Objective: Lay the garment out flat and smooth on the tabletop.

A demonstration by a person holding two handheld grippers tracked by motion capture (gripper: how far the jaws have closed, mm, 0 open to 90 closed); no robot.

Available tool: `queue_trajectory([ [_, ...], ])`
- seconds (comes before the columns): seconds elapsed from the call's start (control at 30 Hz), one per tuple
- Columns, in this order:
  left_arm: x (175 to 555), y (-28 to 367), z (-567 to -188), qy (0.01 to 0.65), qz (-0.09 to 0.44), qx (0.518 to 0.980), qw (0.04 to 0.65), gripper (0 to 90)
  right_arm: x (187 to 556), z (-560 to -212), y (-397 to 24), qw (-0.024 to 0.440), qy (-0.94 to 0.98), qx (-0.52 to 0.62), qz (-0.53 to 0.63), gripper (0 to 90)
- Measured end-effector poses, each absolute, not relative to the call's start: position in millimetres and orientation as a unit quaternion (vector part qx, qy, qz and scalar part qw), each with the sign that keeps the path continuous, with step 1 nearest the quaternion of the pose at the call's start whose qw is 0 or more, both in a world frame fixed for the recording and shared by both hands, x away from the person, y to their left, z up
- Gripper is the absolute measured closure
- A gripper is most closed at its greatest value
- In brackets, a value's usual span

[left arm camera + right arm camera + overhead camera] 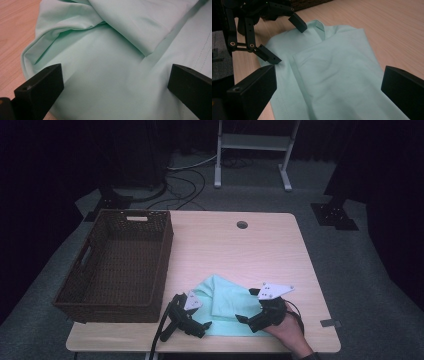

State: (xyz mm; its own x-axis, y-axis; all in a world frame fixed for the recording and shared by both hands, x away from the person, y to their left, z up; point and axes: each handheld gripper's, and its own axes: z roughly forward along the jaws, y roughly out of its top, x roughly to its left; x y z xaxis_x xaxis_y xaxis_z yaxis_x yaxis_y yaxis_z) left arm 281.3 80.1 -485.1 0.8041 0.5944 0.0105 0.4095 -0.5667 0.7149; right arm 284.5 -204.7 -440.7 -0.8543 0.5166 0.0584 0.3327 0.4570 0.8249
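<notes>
Worktop (pixel 260 245): far and right parts bare wood, lots of free room; cable hole (pixel 242 225) near far edge. Wicker basket (pixel 117 265) takes the left side, its near wall close to the worktop's near edge. Mint cloth (pixel 225 305) lies folded at near centre, reaching almost to the near edge. Left claw (pixel 200 326) at cloth's left edge, jaws wide apart, gripping nothing. Right claw (pixel 245 320) over cloth's right part, jaws likewise spread, empty. Grey carpet, dark curtains around.
</notes>
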Motion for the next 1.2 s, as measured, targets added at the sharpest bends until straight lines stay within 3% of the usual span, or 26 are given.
queue_trajectory([
  [0.43,281.3,80.1,-485.1,0.287,0.126,0.876,0.367,0.0,292.2,-442.2,-184.7,0.092,0.856,0.226,0.457,0.4],
  [0.87,281.4,80.2,-485.0,0.286,0.126,0.877,0.366,0.0,294.5,-444.7,-165.1,0.076,0.864,0.2,0.456,9.1],
  [1.07,281.3,80.2,-485.0,0.286,0.126,0.876,0.366,0.0,294.9,-447.5,-164.1,0.073,0.868,0.195,0.451,15.5],
  [1.2,281.3,80.1,-485.0,0.287,0.126,0.876,0.367,0.0,294.2,-449.3,-162.9,0.067,0.872,0.189,0.447,25.0],
])
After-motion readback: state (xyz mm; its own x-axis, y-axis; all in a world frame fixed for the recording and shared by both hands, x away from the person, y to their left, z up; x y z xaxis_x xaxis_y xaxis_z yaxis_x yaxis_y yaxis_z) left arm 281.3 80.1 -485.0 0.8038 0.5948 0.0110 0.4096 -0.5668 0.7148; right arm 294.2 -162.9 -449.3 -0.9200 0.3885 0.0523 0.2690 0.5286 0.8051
